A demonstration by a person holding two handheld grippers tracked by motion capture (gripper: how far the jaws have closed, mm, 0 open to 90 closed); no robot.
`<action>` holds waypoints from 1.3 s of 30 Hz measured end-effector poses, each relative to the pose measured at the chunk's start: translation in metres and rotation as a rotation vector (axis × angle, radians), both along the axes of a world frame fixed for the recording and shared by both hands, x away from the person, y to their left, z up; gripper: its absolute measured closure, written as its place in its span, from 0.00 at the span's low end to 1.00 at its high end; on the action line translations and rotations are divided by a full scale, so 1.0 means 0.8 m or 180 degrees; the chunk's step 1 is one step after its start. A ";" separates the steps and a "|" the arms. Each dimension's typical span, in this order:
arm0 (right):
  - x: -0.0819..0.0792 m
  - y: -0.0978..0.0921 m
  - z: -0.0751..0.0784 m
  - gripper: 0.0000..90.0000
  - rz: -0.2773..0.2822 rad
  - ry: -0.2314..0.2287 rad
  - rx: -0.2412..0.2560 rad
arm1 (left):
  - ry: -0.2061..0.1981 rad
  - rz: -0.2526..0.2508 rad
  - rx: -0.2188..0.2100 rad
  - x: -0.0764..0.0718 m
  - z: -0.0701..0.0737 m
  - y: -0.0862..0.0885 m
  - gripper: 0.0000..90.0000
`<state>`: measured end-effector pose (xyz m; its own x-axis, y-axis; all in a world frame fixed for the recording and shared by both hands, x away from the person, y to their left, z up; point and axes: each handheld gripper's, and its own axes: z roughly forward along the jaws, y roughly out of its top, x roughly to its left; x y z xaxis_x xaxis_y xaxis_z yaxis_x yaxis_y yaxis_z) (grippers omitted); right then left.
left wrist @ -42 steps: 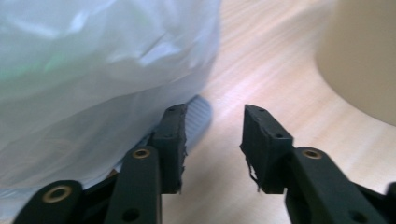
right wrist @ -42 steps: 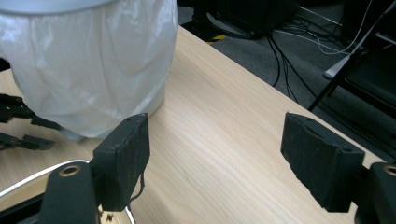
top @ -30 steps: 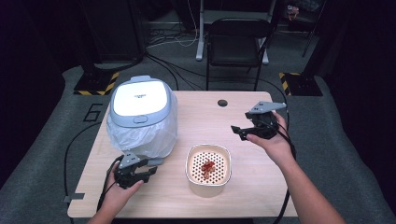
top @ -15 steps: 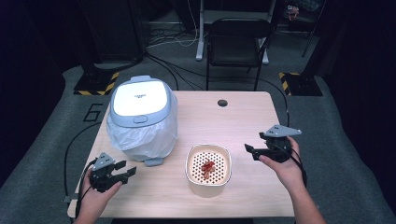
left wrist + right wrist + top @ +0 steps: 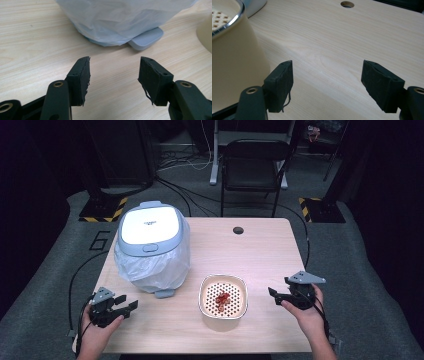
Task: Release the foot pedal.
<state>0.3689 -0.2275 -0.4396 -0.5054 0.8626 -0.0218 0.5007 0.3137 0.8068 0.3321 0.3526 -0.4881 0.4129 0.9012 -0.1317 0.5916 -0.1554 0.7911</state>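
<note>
I have the left gripper point(image 5: 122, 304) low over the near left corner of the wooden table point(image 5: 260, 255), its jaws parted wide with nothing between them. Straight ahead of it in the left gripper view stands the grey pedal bin point(image 5: 125, 20), lined with a pale plastic bag point(image 5: 155, 265) that hangs over its sides; the bin's foot pedal point(image 5: 146, 38) sticks out toward me and rests on the tabletop, near the jaw tips but apart from them. My right gripper point(image 5: 280, 295) hovers at the near right side, jaws likewise spread wide and empty. Just to its left in the right gripper view rises the cream wall of a bowl point(image 5: 234, 60) with a metal rim; from the high view I see its perforated insert holds a small heap of red pieces point(image 5: 222, 298). The bowl sits between my two grippers, close beside the bin's pedal. A round cable hole point(image 5: 238, 230) lies at the far side of the table. Beyond the table a black folding chair point(image 5: 255, 165) stands among cables on the grey floor.
</note>
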 end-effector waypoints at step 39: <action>0.008 -0.006 -0.096 0.26 -0.0134 0.0110 -0.0157 | 0.0061 0.0132 0.0247 0.017 -0.042 0.005 0.43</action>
<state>0.3751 -0.2321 -0.5164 -0.4698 0.8815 -0.0480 0.5417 0.3308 0.7727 0.3460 0.3565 -0.5217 0.3732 0.9252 -0.0684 0.6137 -0.1909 0.7661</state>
